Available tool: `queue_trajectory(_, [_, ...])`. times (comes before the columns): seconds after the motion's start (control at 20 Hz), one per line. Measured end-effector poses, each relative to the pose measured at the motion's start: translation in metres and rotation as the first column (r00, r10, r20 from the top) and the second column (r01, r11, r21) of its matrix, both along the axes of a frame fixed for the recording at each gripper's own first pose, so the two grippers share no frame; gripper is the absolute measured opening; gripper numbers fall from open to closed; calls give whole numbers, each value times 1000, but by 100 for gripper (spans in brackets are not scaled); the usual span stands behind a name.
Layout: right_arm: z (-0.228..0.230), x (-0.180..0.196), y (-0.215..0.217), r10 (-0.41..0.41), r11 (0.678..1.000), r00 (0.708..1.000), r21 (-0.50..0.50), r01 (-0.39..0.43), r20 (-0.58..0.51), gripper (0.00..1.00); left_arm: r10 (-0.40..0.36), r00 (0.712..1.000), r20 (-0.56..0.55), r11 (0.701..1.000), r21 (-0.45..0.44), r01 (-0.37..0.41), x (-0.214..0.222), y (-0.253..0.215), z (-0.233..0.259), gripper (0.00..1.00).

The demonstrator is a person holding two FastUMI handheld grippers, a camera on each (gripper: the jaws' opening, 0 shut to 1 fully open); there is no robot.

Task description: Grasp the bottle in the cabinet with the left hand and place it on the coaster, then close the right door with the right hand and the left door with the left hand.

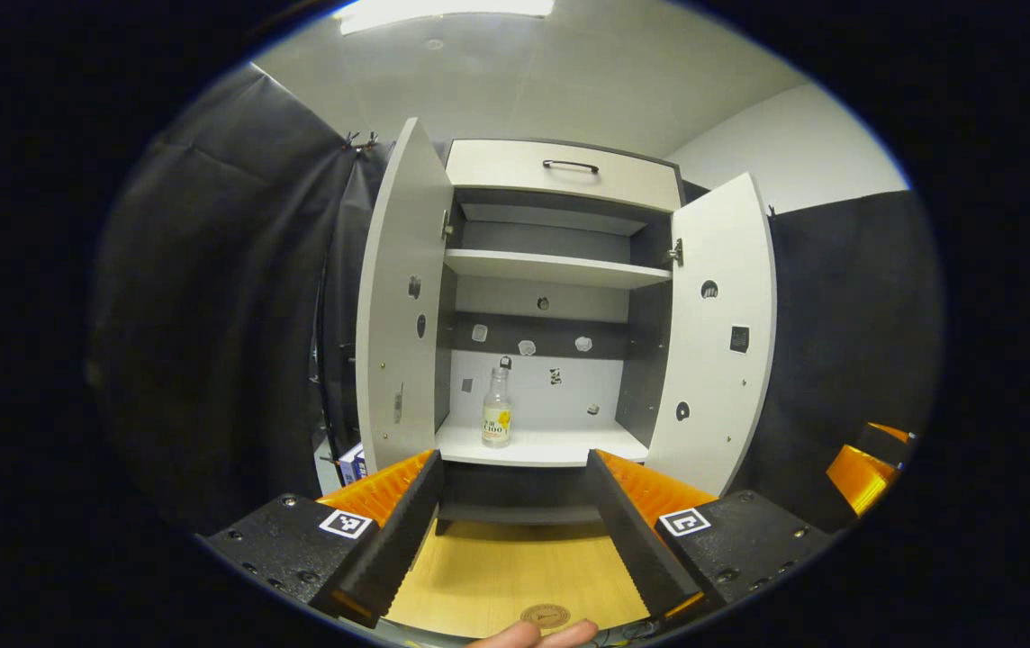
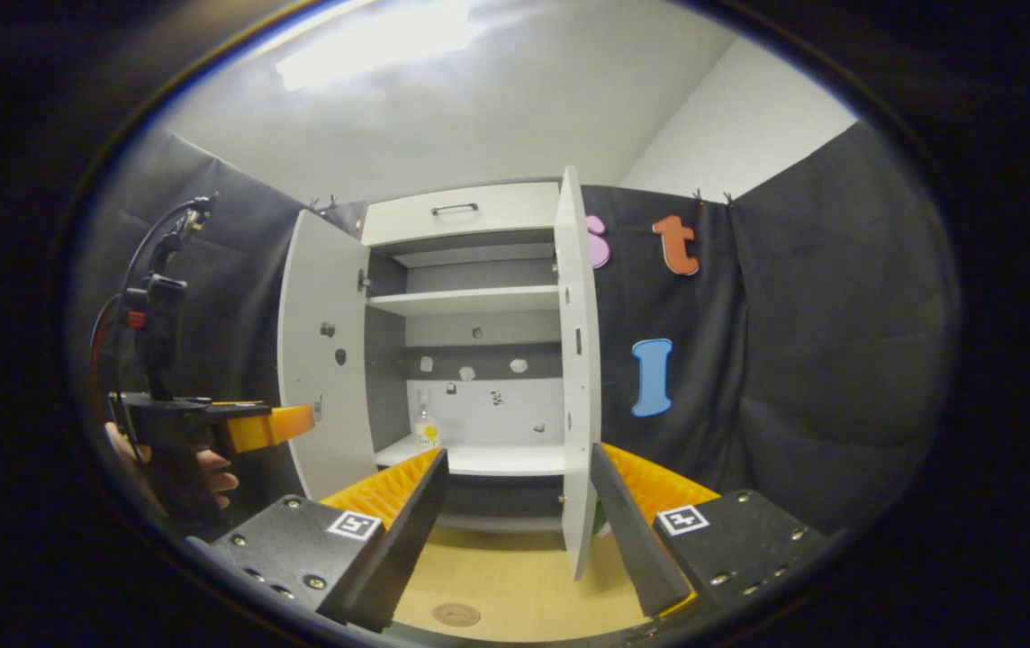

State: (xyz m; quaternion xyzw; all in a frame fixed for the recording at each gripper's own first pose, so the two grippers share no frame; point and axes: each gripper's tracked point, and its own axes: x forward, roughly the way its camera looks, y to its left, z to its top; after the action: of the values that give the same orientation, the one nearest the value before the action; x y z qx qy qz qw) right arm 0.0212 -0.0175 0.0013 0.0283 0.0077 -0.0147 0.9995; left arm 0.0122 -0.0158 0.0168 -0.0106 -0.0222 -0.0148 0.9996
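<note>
A: Where is the bottle?

B: Upright on the lower shelf of the cabinet, towards its left side; both doors hang open, the left door and the right door swung outward.

A: And the left tongs?

B: Spread wide and holding nothing; in the left gripper view the bottle stands well ahead of them, up between the two fingers and a little nearer the left one; there is clear air between tongs and bottle.

A: The coaster?

B: A small round disc flat on the wooden desk, below the gap of the left tongs and close to the near edge; a fingertip shows just beside it at the bottom of that view.

A: The right tongs?

B: Also wide, empty; in the right gripper view the edge of the right door stands between their fingers, nearer the right one, not touching; the bottle sits far ahead on the shelf, left of the gap; the coaster lies on the desk below.

A: Do the tongs see each other?

B: The right gripper view catches the left tongs off to the left, held by a hand, short of the left door.
</note>
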Motion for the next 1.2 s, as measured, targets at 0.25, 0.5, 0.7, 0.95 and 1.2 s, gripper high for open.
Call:
queue_trajectory(0.25, [0, 28, 1, -14, 999, 1000, -29, 14, 12, 96, -19, 1000, 20, 1000, 18, 18, 41, 7, 7, 100])
queue_trajectory(0.5, [0, 70, 0, -56, 998, 998, 4, 56, 13, 96, -45, 998, 38, 998, 36, 43, 105, 6, 5, 99])
queue_trajectory(0.7, [3, 104, -4, -81, 997, 996, 0, 81, 34, 96, -61, 998, 12, 998, 34, 60, 178, 2, -12, 100])
queue_trajectory(0.95, [2, 128, 26, 22, 1000, 997, -20, -20, 78, 95, -59, 998, -29, 998, 32, 60, 281, 7, -50, 100])
queue_trajectory(1.2, [-7, 146, 29, 12, 1000, 997, -12, -11, 70, 96, -5, 999, -53, 999, 46, 8, 371, 29, -81, 100])
